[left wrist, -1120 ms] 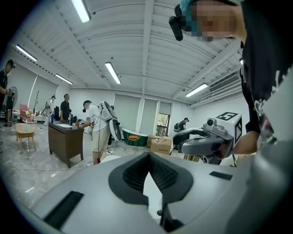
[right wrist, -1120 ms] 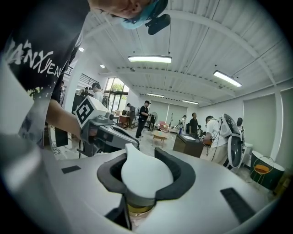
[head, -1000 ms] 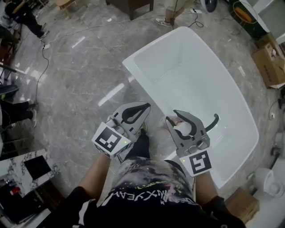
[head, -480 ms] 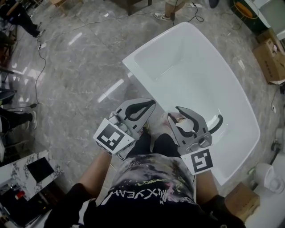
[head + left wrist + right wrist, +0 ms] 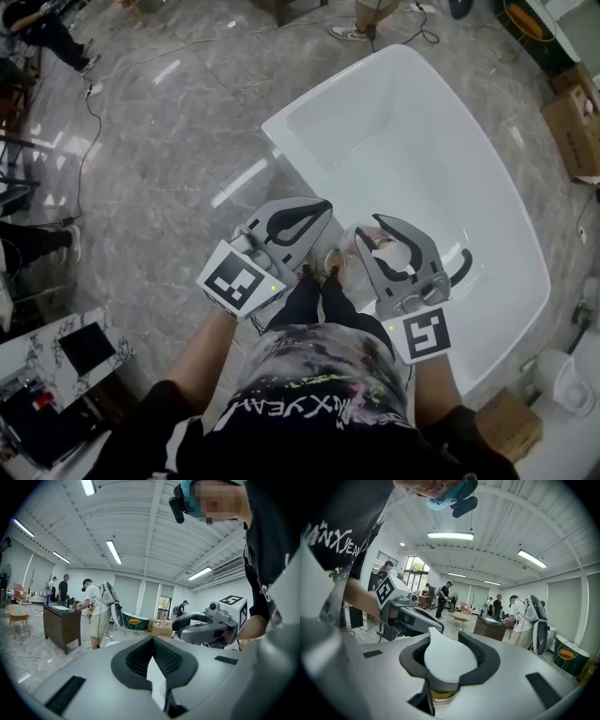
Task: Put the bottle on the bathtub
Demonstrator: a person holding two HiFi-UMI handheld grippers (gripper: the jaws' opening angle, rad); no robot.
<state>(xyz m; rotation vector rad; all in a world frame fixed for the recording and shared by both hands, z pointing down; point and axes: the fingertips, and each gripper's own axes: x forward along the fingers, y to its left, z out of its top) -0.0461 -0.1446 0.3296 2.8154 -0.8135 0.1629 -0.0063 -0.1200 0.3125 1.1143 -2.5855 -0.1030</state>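
The white bathtub (image 5: pixel 441 159) fills the middle and right of the head view. My right gripper (image 5: pixel 368 229) hovers over its near end, shut on a bottle (image 5: pixel 395 254) with a white pump cap. In the right gripper view the white cap (image 5: pixel 450 660) sits between the dark pads, with an amber body below it. My left gripper (image 5: pixel 323 207) is beside it on the left, over the floor just outside the tub's rim. Its tips (image 5: pixel 152 638) meet and nothing is held. Each gripper shows in the other's view: the right gripper (image 5: pixel 206 627), the left gripper (image 5: pixel 412 618).
Grey marble floor lies left of the tub, with a cable (image 5: pixel 89 122) trailing across it. Cardboard boxes (image 5: pixel 577 122) stand at the right edge. A marble-topped table (image 5: pixel 56 356) is at the bottom left. People stand around a dark desk (image 5: pixel 61 623) in the room behind.
Both grippers have moved a little forward towards the tub, side by side. The bottle stays in the right gripper. The person's feet now show between the grippers.
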